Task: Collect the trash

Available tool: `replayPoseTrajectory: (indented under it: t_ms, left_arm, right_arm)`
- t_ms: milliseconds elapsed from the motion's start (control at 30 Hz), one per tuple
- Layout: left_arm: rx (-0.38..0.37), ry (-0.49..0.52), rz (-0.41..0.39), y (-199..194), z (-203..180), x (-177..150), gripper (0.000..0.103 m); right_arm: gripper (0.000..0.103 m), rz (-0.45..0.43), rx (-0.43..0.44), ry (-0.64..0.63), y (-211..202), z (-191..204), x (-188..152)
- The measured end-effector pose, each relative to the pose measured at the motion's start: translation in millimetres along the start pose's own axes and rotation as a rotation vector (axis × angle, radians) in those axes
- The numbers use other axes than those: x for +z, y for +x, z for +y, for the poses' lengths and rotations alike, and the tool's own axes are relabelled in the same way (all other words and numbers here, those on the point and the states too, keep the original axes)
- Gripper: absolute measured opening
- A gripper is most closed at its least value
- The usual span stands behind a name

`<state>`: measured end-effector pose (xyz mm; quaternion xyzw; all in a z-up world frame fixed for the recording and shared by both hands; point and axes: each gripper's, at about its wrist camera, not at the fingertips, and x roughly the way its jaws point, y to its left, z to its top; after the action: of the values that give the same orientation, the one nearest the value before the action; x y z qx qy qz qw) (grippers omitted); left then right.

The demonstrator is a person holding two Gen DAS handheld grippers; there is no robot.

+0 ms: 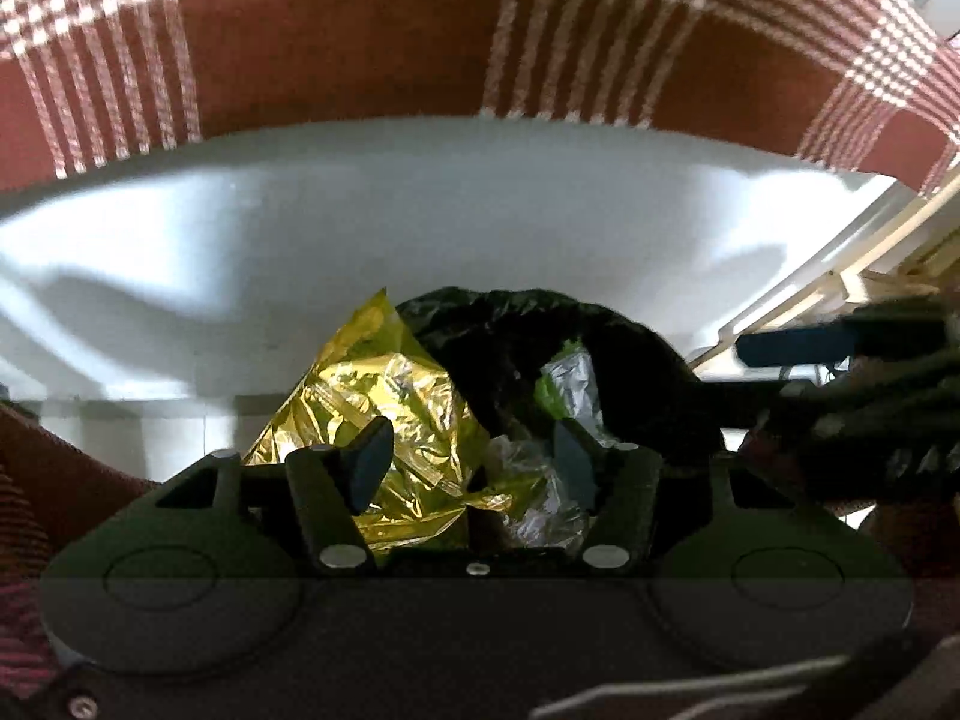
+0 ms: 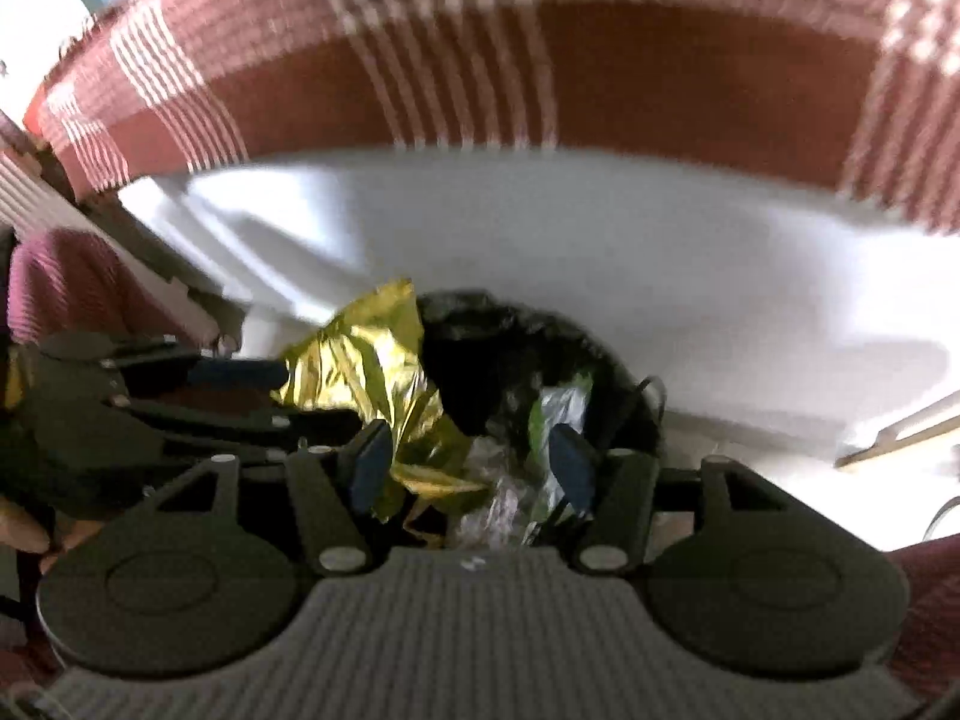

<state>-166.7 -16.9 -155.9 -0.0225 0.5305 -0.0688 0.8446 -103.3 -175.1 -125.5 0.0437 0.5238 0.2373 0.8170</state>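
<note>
**Kid:** Hand-held gripper on the left (image 1: 474, 456) is open, right? I see nothing pinched in it.

**Helper:** Yes. Its two pads stand apart and do not press on anything. The gold wrapper (image 1: 384, 414) shows between them, but it lies lower down, loose.

**Kid:** And the right hand-held gripper (image 2: 471, 459)?

**Helper:** Open too. Nothing is squeezed in it. Both point down at the same spot.

**Kid:** Where is the trash?

**Helper:** In the black bag (image 1: 510, 336), which sits on the white floor (image 1: 240, 252). The gold wrapper is at the left side of the bag's mouth and pokes up over the rim. Some clear plastic (image 1: 534, 492) and a green bit (image 1: 549, 384) lie deeper, more to the right.

**Kid:** So what is the job now?

**Helper:** I think the trash has been let go into the bag. To do it well, keep the jaws wide so nothing sticks to the pads. Lift straight up, so you do not drag the wrapper out.

**Kid:** It could fall out?

**Helper:** Maybe. It stands high at the rim. A soft push down may help.

**Kid:** What is the red thing far off?

**Helper:** A checked cloth (image 1: 360, 48), well away from the bag.
</note>
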Motion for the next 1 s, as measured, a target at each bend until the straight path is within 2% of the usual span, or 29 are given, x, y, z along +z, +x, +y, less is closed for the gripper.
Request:
replayPoseTrajectory:
  t_ms: [300,533,733,1000]
  left_arm:
    - [-0.009,0.028,-0.126,-45,-3,-7,0.068]
    - [0.003,0.017,-0.19,-71,0,-11,0.076]
    - [0.012,0.024,-0.238,-85,-1,-19,0.079]
    - [0.026,0.018,-0.262,-99,-2,-18,0.082]
  right_arm:
    - [0.075,-0.146,-0.113,0.001,-84,2,-5]
    - [0.079,-0.189,-0.172,-0.056,-135,15,-23]
    - [0.08,-0.237,-0.167,-0.096,-148,34,-31]
    - [0.081,-0.252,-0.117,-0.122,-141,49,-27]
